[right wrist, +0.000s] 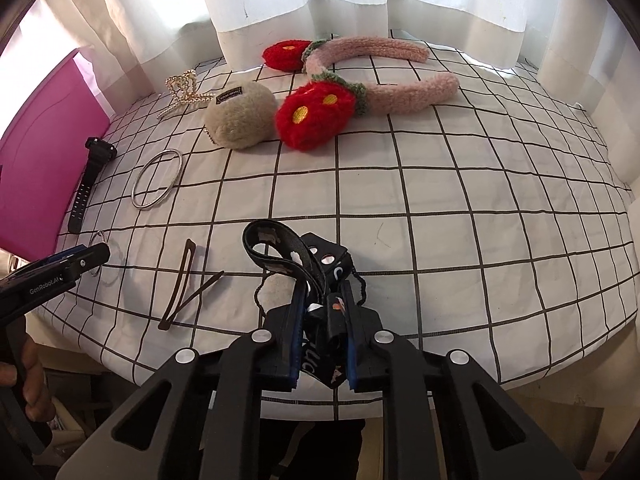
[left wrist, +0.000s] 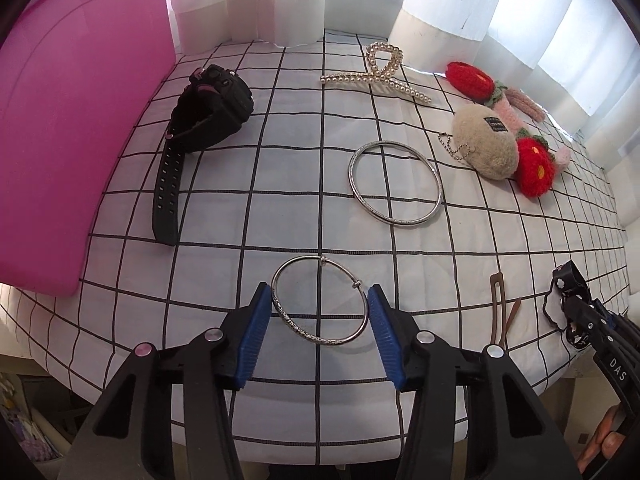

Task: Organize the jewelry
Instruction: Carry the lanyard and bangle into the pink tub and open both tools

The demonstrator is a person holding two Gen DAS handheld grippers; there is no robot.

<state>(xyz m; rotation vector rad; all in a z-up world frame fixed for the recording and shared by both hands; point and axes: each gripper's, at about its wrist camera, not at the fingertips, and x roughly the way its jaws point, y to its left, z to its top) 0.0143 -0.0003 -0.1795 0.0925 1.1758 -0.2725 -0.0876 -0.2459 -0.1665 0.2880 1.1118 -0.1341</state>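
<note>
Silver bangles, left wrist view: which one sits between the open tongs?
The thin bangle with the clasp, flat on the cloth between the left tongs. The thicker plain bangle lies farther back, beside the beige pom-pom.

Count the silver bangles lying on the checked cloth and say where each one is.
2. One thin bangle lies between the open fingers of the left claw, near the table's front edge. A larger bangle lies farther back, beside the beige plush pouch. None seems hidden.

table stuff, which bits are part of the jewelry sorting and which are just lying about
Job:
near bangle between the open left claw
far bangle
watch
pearl clip
brown clip
black strap in the right claw

Lying about:
plush pouch
flower headband
pink board
curtains
</note>
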